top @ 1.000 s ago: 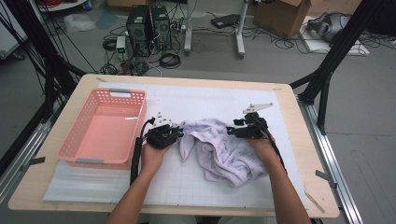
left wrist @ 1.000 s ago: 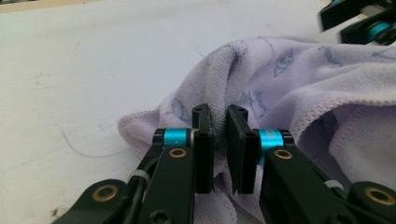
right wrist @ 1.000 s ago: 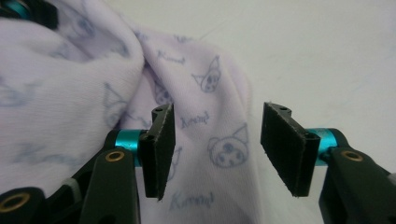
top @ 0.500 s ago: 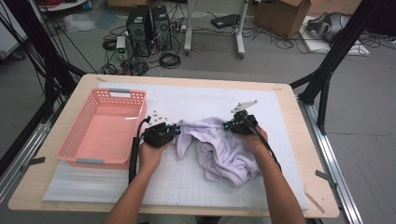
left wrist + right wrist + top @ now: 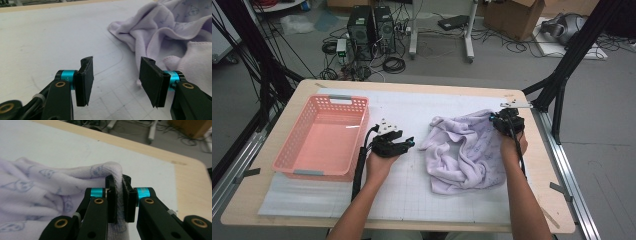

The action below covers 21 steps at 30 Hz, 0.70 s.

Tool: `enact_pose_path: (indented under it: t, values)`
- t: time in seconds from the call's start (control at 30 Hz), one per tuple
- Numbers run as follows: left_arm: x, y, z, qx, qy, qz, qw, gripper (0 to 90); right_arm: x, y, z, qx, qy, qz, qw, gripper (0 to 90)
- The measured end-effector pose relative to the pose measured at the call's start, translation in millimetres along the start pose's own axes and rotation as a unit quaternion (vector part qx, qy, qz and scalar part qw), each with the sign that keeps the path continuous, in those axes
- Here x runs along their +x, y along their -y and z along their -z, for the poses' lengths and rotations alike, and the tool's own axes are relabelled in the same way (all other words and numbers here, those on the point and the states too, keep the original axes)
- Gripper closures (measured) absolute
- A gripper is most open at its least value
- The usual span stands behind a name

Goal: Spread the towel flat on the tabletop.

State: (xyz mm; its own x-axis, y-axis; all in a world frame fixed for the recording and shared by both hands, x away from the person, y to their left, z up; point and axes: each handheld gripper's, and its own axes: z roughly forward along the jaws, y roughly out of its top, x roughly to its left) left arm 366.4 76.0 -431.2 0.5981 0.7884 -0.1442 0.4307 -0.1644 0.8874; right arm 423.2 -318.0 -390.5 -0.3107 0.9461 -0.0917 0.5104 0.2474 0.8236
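A pale lilac cloth [image 5: 464, 152] with a faint printed pattern lies crumpled on the white mat, right of centre. My right gripper [image 5: 501, 121] is shut on the cloth's far right edge; in the right gripper view a fold of the cloth [image 5: 57, 187] is pinched between the pads [image 5: 112, 202]. My left gripper [image 5: 408, 144] rests on the mat left of the cloth, and its jaws have just been opening. In the left gripper view the left gripper [image 5: 116, 80] holds nothing between its jaws, and the cloth [image 5: 170, 30] lies just beyond and to the right.
A pink plastic basket [image 5: 323, 137] stands empty on the left part of the table. The wooden table edge [image 5: 562, 165] runs close to my right hand. Beyond the table are computers, cables and a cardboard box on the floor.
My left gripper has let go of the cloth and opened. My right gripper closed on the cloth's edge and pulled it toward the right side of the table, spreading it out.
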Motion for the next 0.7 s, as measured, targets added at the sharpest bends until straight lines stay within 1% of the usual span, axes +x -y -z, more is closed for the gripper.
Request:
enact_pose_path:
  t: [0.03,0.07,0.1,0.13,0.17,0.23,0.33,0.37,0.4,0.43,0.47,0.5,0.6,0.63,0.67,0.7]
  values:
    - [-3.2,-1.0,-1.3,0.002,0.004,-0.007,1.0000,44.8,0.0,0.0,0.0,0.000,0.000,0.000,1.0000,82.8]
    - [-6.6,-2.2,-2.6,0.004,0.012,-0.015,0.9998,43.6,0.1,1.1,0.5,0.000,-0.012,0.003,0.9999,79.6]
    - [-10.6,-3.7,-3.5,0.007,0.020,-0.023,0.9995,43.0,0.7,2.9,2.1,0.006,-0.019,0.002,0.9998,71.0]
    - [-14.7,-5.3,-4.5,0.008,0.027,-0.031,0.9991,42.6,0.3,4.5,3.5,0.005,-0.018,0.003,0.9998,68.6]
    - [-18.9,-6.7,-5.4,0.005,0.031,-0.038,0.9988,42.6,0.3,4.5,3.5,0.005,-0.018,0.003,0.9998,68.6]
    - [-25.7,-9.4,-6.9,0.000,0.044,-0.047,0.9979,43.0,-2.4,10.4,10.2,0.001,-0.021,-0.008,0.9997,63.2]
    - [-35.0,-15.0,-10.3,0.004,0.060,-0.056,0.9966,44.3,-6.1,17.9,23.0,-0.008,-0.016,-0.006,0.9998,60.5]
    - [-38.0,-17.3,-11.7,0.003,0.068,-0.058,0.9959,44.3,-6.1,17.9,23.0,-0.008,-0.016,-0.006,0.9998,60.5]
    - [-41.5,-19.9,-13.1,0.002,0.076,-0.059,0.9954,45.1,-8.1,20.6,27.6,-0.008,-0.013,-0.005,0.9999,58.9]
    - [-45.1,-23.0,-14.8,0.003,0.082,-0.063,0.9947,45.5,-10.1,22.9,31.8,-0.003,-0.014,-0.008,0.9999,57.8]
    - [-49.9,-25.7,-17.0,0.001,0.090,-0.065,0.9939,45.7,-12.1,26.3,36.7,-0.008,-0.015,-0.008,0.9998,58.1]
    - [-54.9,-28.5,-19.7,0.002,0.102,-0.066,0.9926,45.9,-13.3,29.8,41.3,-0.010,-0.011,-0.007,0.9999,58.1]
    - [-72.3,-33.8,-30.0,0.010,0.132,-0.072,0.9886,45.9,-17.6,40.6,51.9,-0.006,-0.015,0.000,0.9999,58.0]
    - [-78.4,-34.7,-33.9,0.016,0.139,-0.075,0.9873,45.5,-18.7,44.3,54.6,-0.006,-0.021,0.000,0.9998,57.4]
    - [-84.0,-35.3,-37.6,0.022,0.145,-0.081,0.9859,44.3,-19.8,48.1,57.0,-0.007,-0.032,-0.002,0.9995,55.1]
    - [-89.8,-35.6,-40.9,0.027,0.152,-0.083,0.9845,42.5,-20.5,56.2,61.3,-0.006,-0.042,0.003,0.9991,51.6]
